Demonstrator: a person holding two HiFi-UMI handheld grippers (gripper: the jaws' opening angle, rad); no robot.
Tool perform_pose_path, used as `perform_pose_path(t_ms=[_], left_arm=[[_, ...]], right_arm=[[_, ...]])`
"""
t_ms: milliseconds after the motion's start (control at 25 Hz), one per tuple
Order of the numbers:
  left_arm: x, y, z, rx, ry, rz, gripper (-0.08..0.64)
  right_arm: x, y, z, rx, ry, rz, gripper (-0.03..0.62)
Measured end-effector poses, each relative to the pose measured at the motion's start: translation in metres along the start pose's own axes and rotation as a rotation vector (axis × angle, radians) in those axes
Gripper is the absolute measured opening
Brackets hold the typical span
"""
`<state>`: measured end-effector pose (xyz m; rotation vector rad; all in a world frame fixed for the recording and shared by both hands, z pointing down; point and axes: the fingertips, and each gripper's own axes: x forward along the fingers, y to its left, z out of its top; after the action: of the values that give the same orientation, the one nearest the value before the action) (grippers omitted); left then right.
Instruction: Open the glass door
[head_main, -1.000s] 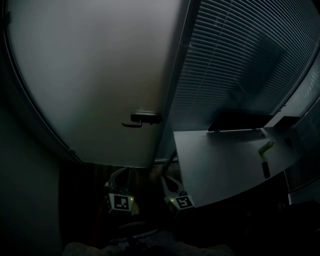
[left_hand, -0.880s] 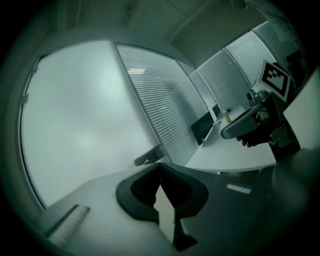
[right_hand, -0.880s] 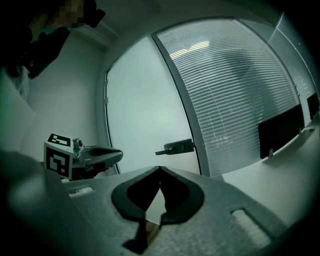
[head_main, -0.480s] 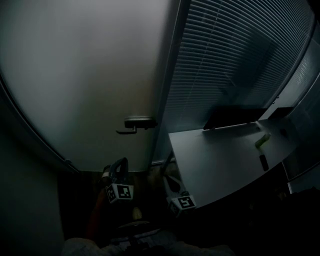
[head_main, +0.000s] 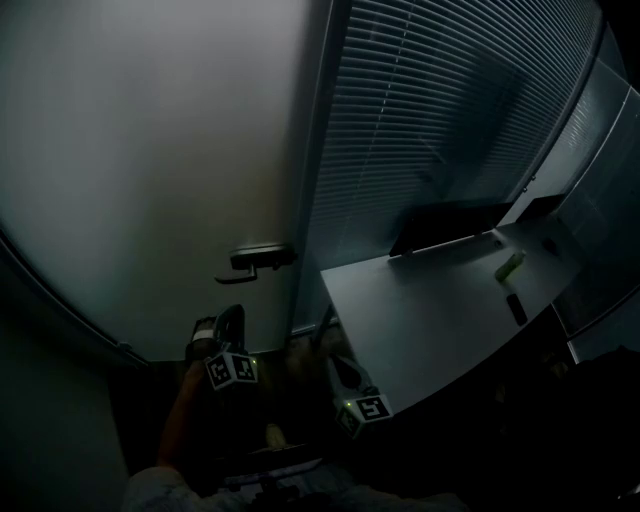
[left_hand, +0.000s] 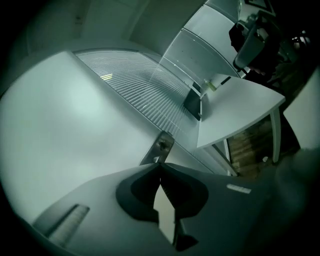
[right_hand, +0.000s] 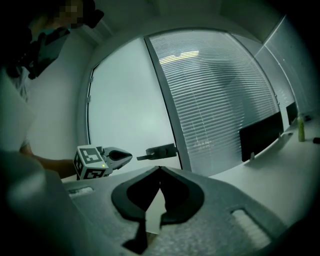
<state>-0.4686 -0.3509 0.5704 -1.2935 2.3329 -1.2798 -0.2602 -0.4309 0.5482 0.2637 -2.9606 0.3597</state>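
Observation:
The frosted glass door (head_main: 150, 170) fills the left of the head view, with its dark lever handle (head_main: 256, 258) near the right edge. My left gripper (head_main: 231, 314) is shut and empty, its tips just below the handle and short of it. In the left gripper view the shut tips (left_hand: 160, 164) sit right under the handle's plate (left_hand: 161, 145). My right gripper (head_main: 335, 368) hangs lower, beside the desk edge, shut with nothing in it. The right gripper view shows its shut tips (right_hand: 160, 167), the left gripper (right_hand: 119, 157) and the handle (right_hand: 160, 150) just apart.
A metal door frame (head_main: 315, 150) separates the door from a glass wall with slatted blinds (head_main: 430, 110). A white desk (head_main: 420, 320) juts in at the right, carrying a dark monitor (head_main: 440, 225), a green bottle (head_main: 510, 265) and a small dark object (head_main: 516, 306). The room is dim.
My left gripper has risen from beside the right one toward the door handle and rolled as it went. The right gripper has barely shifted. The head camera has swung a little.

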Motion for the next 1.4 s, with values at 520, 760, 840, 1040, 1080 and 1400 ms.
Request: perform_pose_path(t_ms=[520, 760, 840, 1040, 1080, 1400], left_arm=[[0.06, 0.005, -0.024, 0.159, 0.061, -0.141, 0.155], [0.085, 0.009, -0.038, 0.223, 0.085, -0.181, 0.193], [0.092, 0.006, -0.043, 0.241, 0.103, -0.216, 0.202], [0.106, 0.0, -0.05, 0.292, 0.132, -0.298, 0.207], [0.109, -0.001, -0.052, 0.304, 0.137, -0.302, 0.206], [0.125, -0.002, -0.058, 0.343, 0.143, -0.314, 0.124]], right_arm=[[-0.008, -0.016, -0.001, 0.007, -0.014, -0.12, 0.001], [-0.015, -0.027, -0.008, 0.028, -0.025, -0.182, 0.002], [-0.018, -0.036, -0.019, 0.03, -0.031, -0.202, 0.002], [-0.02, -0.045, -0.024, 0.052, -0.032, -0.234, 0.002], [-0.02, -0.044, -0.023, 0.058, -0.032, -0.24, 0.002], [-0.017, -0.05, -0.026, 0.085, -0.018, -0.272, 0.002]])
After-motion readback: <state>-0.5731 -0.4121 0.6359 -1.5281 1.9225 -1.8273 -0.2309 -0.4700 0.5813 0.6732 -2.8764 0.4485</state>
